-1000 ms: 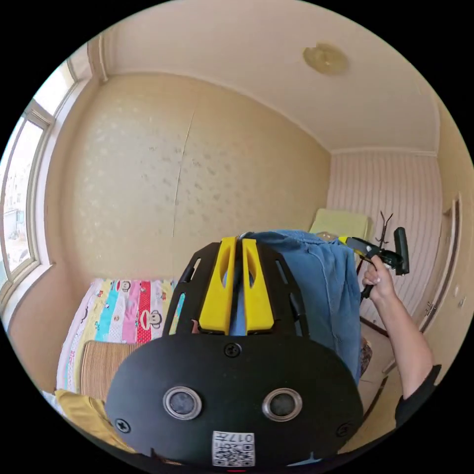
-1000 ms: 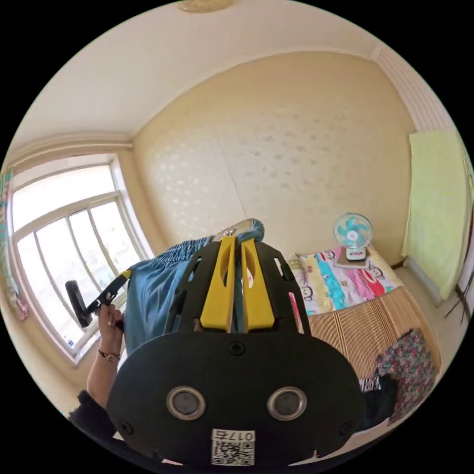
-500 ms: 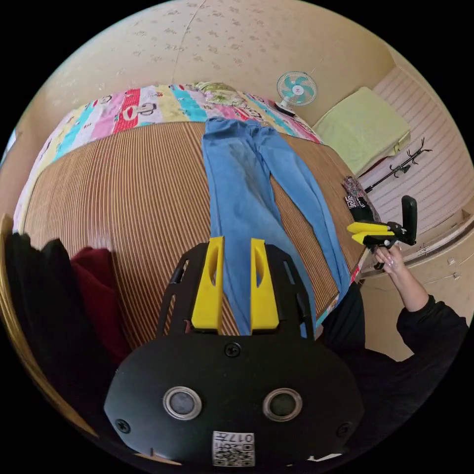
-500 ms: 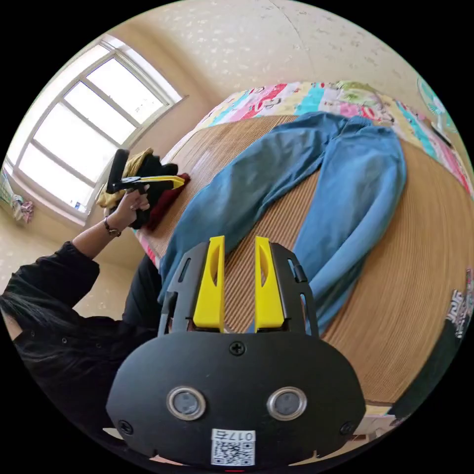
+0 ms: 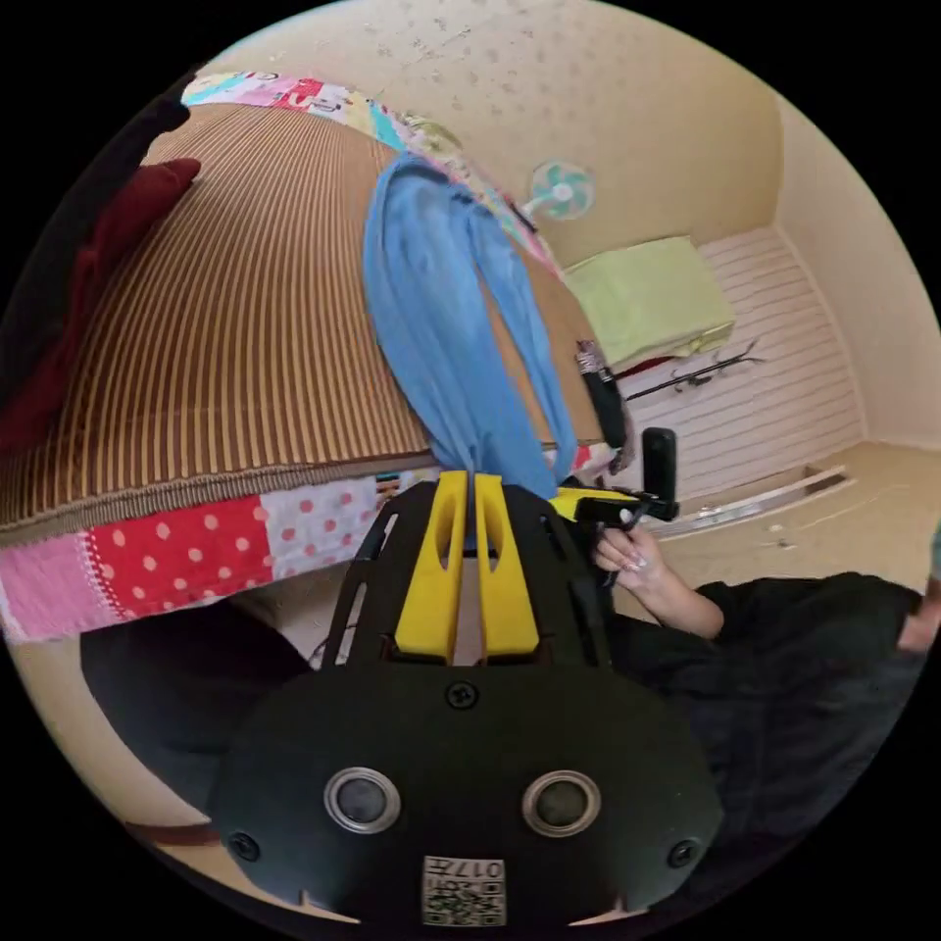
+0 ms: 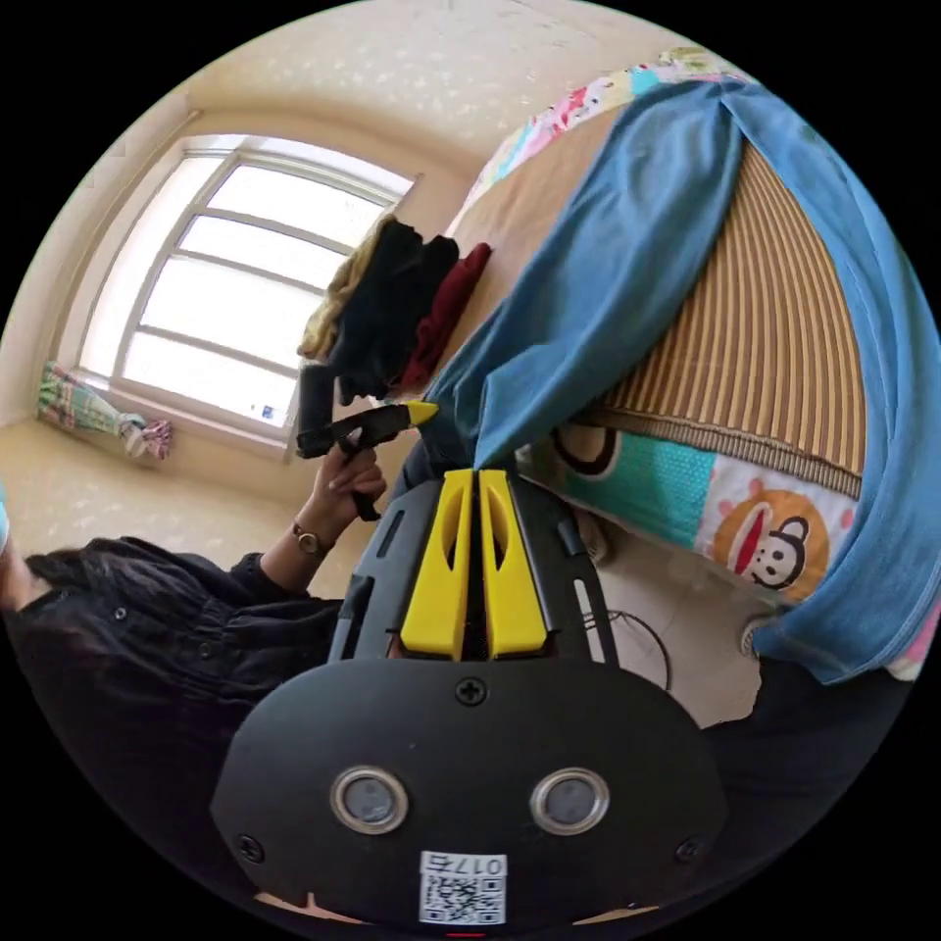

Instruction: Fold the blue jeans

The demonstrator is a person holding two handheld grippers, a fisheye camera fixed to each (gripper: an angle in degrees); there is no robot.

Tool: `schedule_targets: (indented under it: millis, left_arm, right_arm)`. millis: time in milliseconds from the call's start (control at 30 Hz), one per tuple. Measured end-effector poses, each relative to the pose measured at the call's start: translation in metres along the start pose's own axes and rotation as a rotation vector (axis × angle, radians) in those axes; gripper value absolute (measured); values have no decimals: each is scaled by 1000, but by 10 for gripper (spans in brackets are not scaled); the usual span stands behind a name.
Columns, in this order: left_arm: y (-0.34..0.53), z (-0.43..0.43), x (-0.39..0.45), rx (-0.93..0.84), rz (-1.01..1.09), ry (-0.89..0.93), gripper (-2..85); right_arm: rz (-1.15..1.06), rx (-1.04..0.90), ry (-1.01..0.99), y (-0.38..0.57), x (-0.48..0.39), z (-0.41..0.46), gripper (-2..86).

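Denim dominates the left gripper view: the light blue jeans (image 5: 441, 323) lie lengthwise on the brown ribbed bed mat (image 5: 235, 323), legs running away toward the wall, with the near end drawn over the bed edge above a red polka-dot patchwork sheet (image 5: 176, 559). The left gripper (image 5: 474, 485) has its yellow fingers (image 5: 436, 569) pressed nearly together, with a bunched point of the denim drawn down between their tips. The right gripper (image 5: 588, 505) shows beside it, held in a hand (image 5: 627, 554); whether it clamps cloth cannot be told from here. A small fan (image 5: 561, 189) stands far off.

From the right gripper view, the right gripper's (image 6: 477, 480) fingers are likewise closed on a gathered corner of the jeans (image 6: 627, 265), which drape off the mat (image 6: 765, 363) over a cartoon-monkey sheet (image 6: 774, 534). The left gripper (image 6: 417, 414) touches the denim near a dark clothes pile (image 6: 392, 304).

Judging the step as squaring the near end before the first fold, both corners want even tension and a level pull, so the legs stay aligned. Which end of the jeans is held is hard to make out, and the far end is cut off by the frame.
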State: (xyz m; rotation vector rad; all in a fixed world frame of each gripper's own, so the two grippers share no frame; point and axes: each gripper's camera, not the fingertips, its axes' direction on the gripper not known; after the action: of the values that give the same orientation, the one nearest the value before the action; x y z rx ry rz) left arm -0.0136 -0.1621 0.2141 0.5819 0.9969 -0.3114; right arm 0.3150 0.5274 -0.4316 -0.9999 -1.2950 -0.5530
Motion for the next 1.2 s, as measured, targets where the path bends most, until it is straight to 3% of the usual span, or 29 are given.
schedule_targets:
  millis: [100, 133, 200, 267, 333, 433, 533, 600, 667, 733, 800, 833, 933, 1067, 1200]
  left_arm:
    - [37, -52, -36, 169, -88, 226, -8]
    - [45, -58, -45, 176, -135, 201, -8]
    - [74, -79, -66, 145, -316, -49, -9]
    - [88, -92, -67, 130, -366, -160, -9]
    - [96, -102, -64, 172, -359, -134, -9]
    - [97, -109, -60, 238, -353, -18, -9]
    - [82, -103, -47, 230, -321, 11, -9]
    - [69, -95, -30, 213, -273, 26, -9]
    - [62, -89, -17, 194, -235, 41, -9]
    - [57, -82, -9, 165, -208, 45, -10]
    - [49, -69, -2, 110, -180, 28, -10]
    - [47, -65, -1, 93, -173, 23, -9]
    - [32, -45, 5, 25, -158, 22, -9]
    - [19, -28, 41, 11, -55, 31, -9]
    - [34, -29, 72, 33, 8, -45, -10]
  right_arm:
    - [-56, -15, 49, 16, -17, -41, 26]
    - [-13, 15, 140, 25, -15, -61, 30]
    - [59, 105, 353, 42, -11, -92, 50]
    - [204, 207, 677, 53, -1, -123, 112]
    - [320, 241, 802, 52, 13, -139, 121]
    - [397, 238, 744, 47, 45, -154, 71]
    - [500, 116, 663, 47, 81, -161, 25]
    - [462, 182, 523, 61, 73, -185, 18]
    - [332, 420, 155, 99, 52, -242, 16]
    - [273, 600, -7, 135, 47, -284, 19]
    - [265, 642, 135, 153, 43, -308, 28]
    - [314, 598, 251, 151, 49, -311, 47]
    - [387, 387, 298, 111, 72, -295, 103]
    - [434, 174, 680, 53, 67, -257, 102]
    - [429, -14, 686, 20, 80, -247, 73]
